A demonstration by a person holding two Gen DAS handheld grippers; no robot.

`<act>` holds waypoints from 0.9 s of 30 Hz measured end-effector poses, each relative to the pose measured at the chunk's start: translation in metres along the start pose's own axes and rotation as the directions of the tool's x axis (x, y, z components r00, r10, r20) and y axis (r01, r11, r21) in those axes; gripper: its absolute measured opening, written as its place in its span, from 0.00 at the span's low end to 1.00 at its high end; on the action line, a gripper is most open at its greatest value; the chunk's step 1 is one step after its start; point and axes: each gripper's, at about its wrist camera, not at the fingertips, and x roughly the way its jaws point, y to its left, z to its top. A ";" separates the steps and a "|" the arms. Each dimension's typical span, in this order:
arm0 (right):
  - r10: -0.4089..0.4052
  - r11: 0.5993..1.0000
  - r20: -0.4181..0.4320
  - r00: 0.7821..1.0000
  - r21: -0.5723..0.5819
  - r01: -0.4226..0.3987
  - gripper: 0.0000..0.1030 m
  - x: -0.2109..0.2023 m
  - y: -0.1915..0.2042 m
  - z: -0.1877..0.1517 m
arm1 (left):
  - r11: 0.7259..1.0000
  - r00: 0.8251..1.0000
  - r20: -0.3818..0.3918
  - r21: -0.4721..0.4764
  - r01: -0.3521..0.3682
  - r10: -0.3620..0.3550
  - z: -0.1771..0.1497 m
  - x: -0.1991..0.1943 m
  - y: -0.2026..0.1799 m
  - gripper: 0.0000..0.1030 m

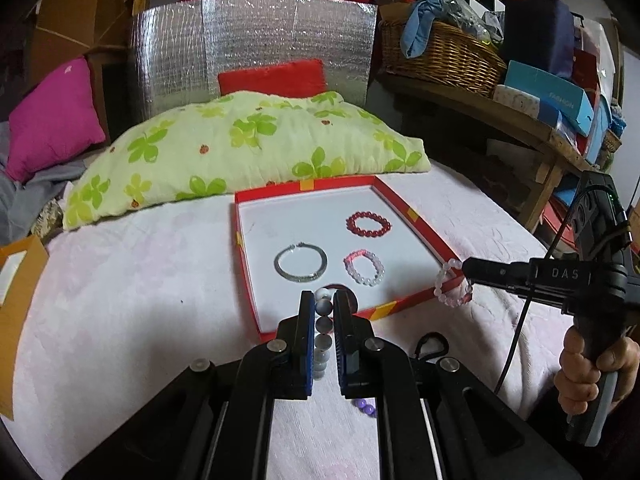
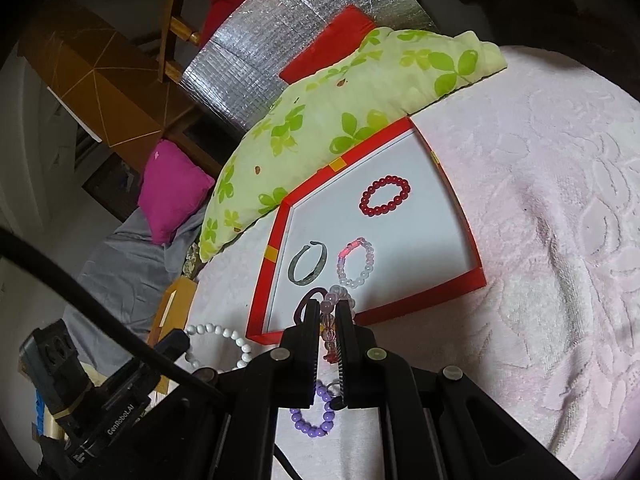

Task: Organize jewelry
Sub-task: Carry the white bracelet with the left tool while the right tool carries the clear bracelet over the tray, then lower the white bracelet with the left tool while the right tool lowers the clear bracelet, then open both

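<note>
A red box lid with a white floor [image 1: 420, 224] [image 2: 474, 276] lies on the pink bedspread. In it lie a red bead bracelet [image 1: 368, 224] [image 2: 385, 195], a silver bangle [image 1: 301, 262] [image 2: 307, 264], a pink-and-white bead bracelet [image 1: 364, 267] [image 2: 356, 263] and a dark hair band [image 2: 308, 300]. My left gripper [image 1: 323, 300] is shut on a white-grey bead bracelet [image 1: 323, 322] [image 2: 218, 342] above the box's near edge. My right gripper [image 2: 329, 308] [image 1: 466, 270] is shut on a clear pink bead bracelet [image 2: 330, 320] [image 1: 450, 284] at the box's near right corner. A purple bead bracelet [image 2: 312, 420] [image 1: 366, 406] lies on the bedspread below the grippers.
A green-flowered pillow [image 1: 248, 144] [image 2: 360, 92] lies behind the box, with a magenta cushion [image 1: 52, 120] at the left. A wicker basket [image 1: 440, 56] and boxes stand on a wooden shelf at the right. A brown cardboard box [image 1: 16, 280] sits at the bed's left edge.
</note>
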 end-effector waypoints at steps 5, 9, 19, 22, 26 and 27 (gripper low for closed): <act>-0.001 1.000 0.006 1.000 -0.004 0.001 0.09 0.003 0.003 0.005 | 1.000 1.000 0.012 0.011 -0.018 0.018 0.007 0.001 -0.003 0.09; -0.001 1.000 0.017 1.000 -0.022 0.002 0.09 0.006 0.009 0.012 | 1.000 1.000 0.016 0.018 -0.023 0.022 0.014 0.004 -0.006 0.09; -0.038 0.998 0.025 0.999 -0.055 0.039 0.09 0.025 0.015 0.044 | 0.997 0.999 0.014 0.053 -0.054 0.053 0.041 0.023 -0.009 0.09; -0.045 0.997 0.030 0.999 -0.063 0.047 0.09 0.029 0.016 0.053 | 0.996 0.997 0.013 0.055 -0.072 0.071 0.053 0.034 -0.006 0.09; -0.059 0.996 0.040 0.997 -0.071 0.062 0.09 0.038 0.013 0.068 | 0.996 0.997 0.013 0.038 -0.082 0.081 0.065 0.048 0.001 0.09; -0.064 0.996 0.040 0.997 -0.064 0.066 0.09 0.040 0.011 0.070 | 0.997 0.997 0.012 0.027 -0.079 0.078 0.068 0.052 0.004 0.09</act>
